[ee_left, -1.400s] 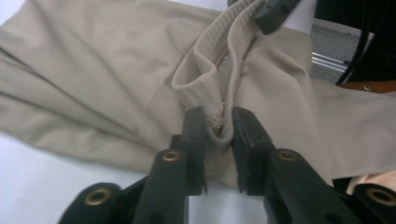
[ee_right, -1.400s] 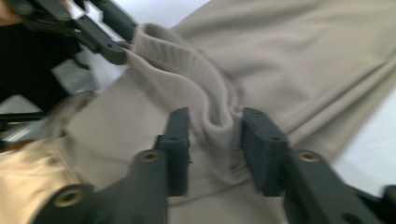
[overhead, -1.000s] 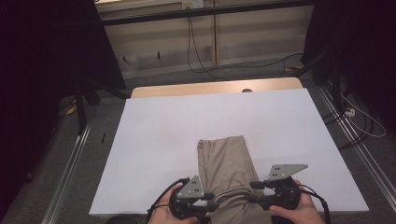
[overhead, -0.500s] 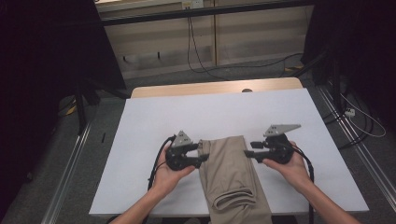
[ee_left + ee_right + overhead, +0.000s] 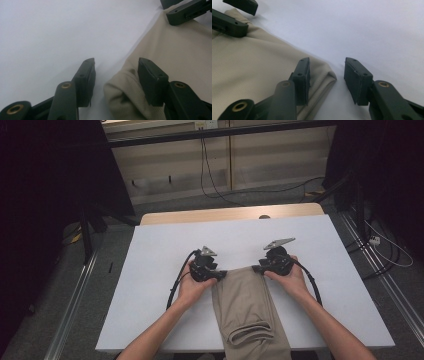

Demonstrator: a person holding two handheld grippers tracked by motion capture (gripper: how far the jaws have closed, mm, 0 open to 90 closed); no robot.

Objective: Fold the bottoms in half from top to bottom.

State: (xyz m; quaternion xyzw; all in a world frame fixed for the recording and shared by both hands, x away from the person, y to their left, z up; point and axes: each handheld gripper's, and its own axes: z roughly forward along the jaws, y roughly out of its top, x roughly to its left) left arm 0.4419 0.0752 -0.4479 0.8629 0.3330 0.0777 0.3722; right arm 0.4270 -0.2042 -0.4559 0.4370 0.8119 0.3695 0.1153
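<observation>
A white rectangular table top (image 5: 150,285) is seen from above, with a bare wooden strip (image 5: 230,213) along its far edge and grey floor on all sides. Wide open white surface is left beyond the cloth toward the far edge, and to both sides of it.

A folded beige fabric garment (image 5: 247,307) is laid lengthwise on the near middle of the table, its near end hanging past the near edge, with a rolled fold near that end. Its far edge is stretched straight between the two grippers.

Both forearms are brought in from the near edge, angled outward, hands wrapped around the gripper bodies on either side of the far end of the garment.

The left gripper (image 5: 220,275) is placed at the far left corner of the garment. In the left gripper view the jaws of the left gripper (image 5: 116,75) are spread apart, the bunched corner of the garment (image 5: 175,57) lying between them, against the one pad, not pinched.

The right gripper (image 5: 256,268) is placed at the far right corner. In the right gripper view the right gripper (image 5: 327,76) is also spread; the garment (image 5: 249,65) corner lies between the jaws, one jaw resting over the fabric, the other over bare table (image 5: 362,30).
</observation>
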